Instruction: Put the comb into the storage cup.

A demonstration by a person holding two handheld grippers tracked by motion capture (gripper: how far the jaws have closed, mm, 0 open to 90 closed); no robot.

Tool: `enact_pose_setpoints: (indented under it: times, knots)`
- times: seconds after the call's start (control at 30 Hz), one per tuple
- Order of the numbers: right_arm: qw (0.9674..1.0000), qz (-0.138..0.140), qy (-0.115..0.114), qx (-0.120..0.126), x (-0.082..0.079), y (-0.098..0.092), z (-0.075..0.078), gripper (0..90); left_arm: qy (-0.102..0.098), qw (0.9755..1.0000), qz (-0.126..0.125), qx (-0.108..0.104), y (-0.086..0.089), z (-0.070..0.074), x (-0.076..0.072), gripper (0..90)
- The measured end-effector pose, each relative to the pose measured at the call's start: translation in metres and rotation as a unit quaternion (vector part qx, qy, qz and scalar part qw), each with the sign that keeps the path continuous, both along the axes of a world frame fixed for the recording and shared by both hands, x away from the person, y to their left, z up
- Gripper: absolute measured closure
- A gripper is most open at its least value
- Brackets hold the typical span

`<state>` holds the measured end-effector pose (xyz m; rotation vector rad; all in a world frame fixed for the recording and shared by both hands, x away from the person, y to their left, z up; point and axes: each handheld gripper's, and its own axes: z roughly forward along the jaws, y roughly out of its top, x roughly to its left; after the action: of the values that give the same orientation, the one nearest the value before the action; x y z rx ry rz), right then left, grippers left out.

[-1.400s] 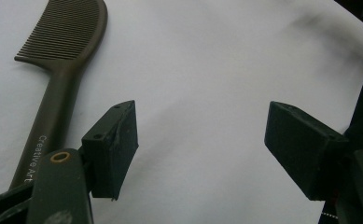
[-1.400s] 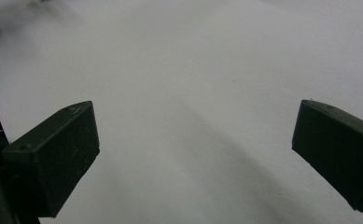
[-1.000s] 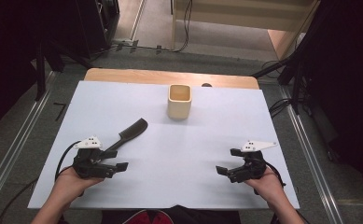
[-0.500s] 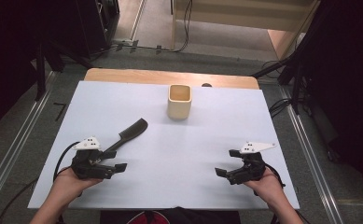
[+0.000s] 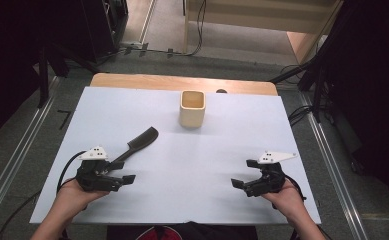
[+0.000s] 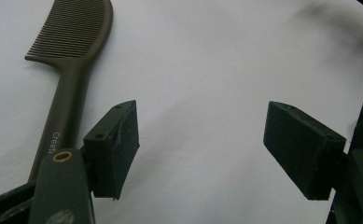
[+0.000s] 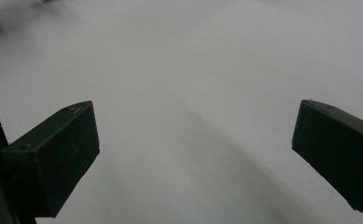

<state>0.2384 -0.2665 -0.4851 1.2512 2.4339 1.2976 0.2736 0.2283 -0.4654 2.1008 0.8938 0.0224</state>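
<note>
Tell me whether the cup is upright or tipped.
Upright: the cup stands on its base on the table, its square mouth facing up.

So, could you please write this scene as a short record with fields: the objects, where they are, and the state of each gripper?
surface: white table sheet
comb: dark comb, flat on the sheet, handle toward the left gripper, lying beside its jaw, not between the jaws
cup: beige square cup, upright near the far edge, centre
left gripper: open, nothing between the jaws
right gripper: open, nothing between the jaws, apart from both objects
hands: one holds each gripper at the near edge
</note>
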Motion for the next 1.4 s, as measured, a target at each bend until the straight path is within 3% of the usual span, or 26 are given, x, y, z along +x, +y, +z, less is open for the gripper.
enact_pose_setpoints:
  times: [0.2, 0.47, 0.57, 0.83, 0.9, 1.17, 1.33, 1.4]
  knots:
    - [1.0, 0.002, 0.007, 0.003, 0.0, 0.0, -0.001, 0.0, 0.005, 1.0, -0.001, -0.002, 0.0, 0.001, 0.0, 27.7]
    - [0.9999, 0.013, 0.009, 0.006, 0.0, 0.002, -0.002, 0.0, -0.01, 0.9998, 0.004, -0.015, 0.008, 0.01, 0.007, 27.6]
    - [0.9998, 0.016, 0.007, 0.006, 0.0, 0.003, -0.001, 0.0, 0.002, 0.9999, 0.011, 0.001, 0.008, 0.014, 0.011, 27.7]
    - [0.9999, 0.015, 0.004, 0.004, 0.0, 0.002, -0.001, 0.0, -0.018, 0.9998, -0.002, 0.006, 0.005, 0.02, 0.015, 27.4]
    - [0.9999, 0.013, 0.006, 0.006, 0.0, 0.002, -0.001, 0.0, -0.012, 0.9998, -0.018, -0.001, 0.006, 0.02, 0.016, 26.5]
    - [0.9997, 0.017, 0.005, 0.013, 0.0, 0.003, 0.001, 0.0, -0.033, 0.9992, -0.019, 0.008, 0.009, 0.022, 0.024, 25.1]
    - [0.9997, 0.017, 0.004, 0.014, 0.0, 0.004, 0.001, 0.0, -0.042, 0.9989, -0.02, 0.009, 0.011, 0.023, 0.031, 16.6]
    - [0.9997, 0.017, 0.004, 0.013, 0.0, 0.004, 0.001, 0.0, -0.049, 0.9986, -0.02, -0.003, 0.012, 0.024, 0.033, 11.9]
